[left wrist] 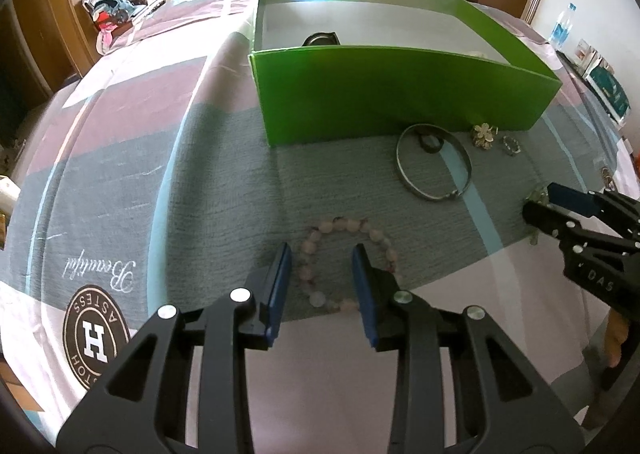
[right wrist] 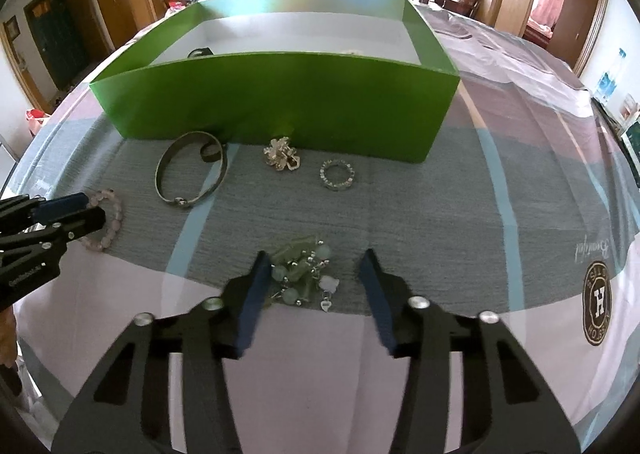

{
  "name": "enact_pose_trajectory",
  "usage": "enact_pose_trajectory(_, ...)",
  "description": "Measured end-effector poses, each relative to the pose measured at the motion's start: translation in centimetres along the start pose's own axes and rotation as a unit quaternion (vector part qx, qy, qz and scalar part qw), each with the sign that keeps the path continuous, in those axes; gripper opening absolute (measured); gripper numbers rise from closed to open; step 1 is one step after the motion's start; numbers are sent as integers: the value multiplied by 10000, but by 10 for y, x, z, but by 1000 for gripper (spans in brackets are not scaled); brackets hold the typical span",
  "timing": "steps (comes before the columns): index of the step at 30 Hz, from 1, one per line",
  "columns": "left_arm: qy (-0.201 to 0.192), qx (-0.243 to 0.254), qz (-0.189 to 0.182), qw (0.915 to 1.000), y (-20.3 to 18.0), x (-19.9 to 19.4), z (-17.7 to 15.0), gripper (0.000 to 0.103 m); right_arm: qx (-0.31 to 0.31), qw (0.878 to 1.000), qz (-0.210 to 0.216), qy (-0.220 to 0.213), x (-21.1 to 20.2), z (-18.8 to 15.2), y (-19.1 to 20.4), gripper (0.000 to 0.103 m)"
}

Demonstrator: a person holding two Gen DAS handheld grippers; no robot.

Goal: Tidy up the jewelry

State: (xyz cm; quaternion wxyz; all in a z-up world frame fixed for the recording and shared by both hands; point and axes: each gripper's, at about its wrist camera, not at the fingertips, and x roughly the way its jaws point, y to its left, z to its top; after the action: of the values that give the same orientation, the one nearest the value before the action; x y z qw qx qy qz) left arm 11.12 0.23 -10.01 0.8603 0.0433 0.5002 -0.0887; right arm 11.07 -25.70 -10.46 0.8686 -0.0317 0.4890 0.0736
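Green box (right wrist: 280, 102), walls up to receive jewelry | pink bead bracelet (left wrist: 348, 262) before it, straddled by spread left gripper (left wrist: 322, 254) | green charm bracelet (right wrist: 304, 274) before it, between spread right gripper (right wrist: 316, 258) jaws, unpinched

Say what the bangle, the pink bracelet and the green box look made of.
Bangle: likely metal, a thin rigid hoop with dull silvery sheen. Pink bracelet: round translucent pale beads, stone or glass, cannot tell which. Green box: probably cardboard, thin flat walls, matte green outside, white inside.
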Motion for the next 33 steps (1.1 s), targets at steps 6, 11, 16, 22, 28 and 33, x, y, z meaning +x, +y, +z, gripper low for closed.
enact_pose_trajectory(6,-39,47,45,10000,-4,0,1,11,21,10000,47,2,0,0,-1,29)
enact_pose_trajectory(11,-75,65,-23,9999,-5,-2,2,8,109,9999,86,6,-5,1,-5,29)
enact_pose_trajectory(16,-385,106,-123,9991,-6,-23,6,8,166,9996,79,-194,-22,7,-10,29)
enact_pose_trajectory(22,-818,179,-235,9962,-6,-55,18,8,153,9986,153,-474,-46,20,-13,29)
enact_pose_trajectory(28,-1384,344,-300,9893,-8,-94,48,8,8,9951,295,-948,-74,50,-10,29)
enact_pose_trajectory(33,-1768,406,-119,9833,-8,-112,89,8,-73,9895,436,-1377,-91,92,-8,29)
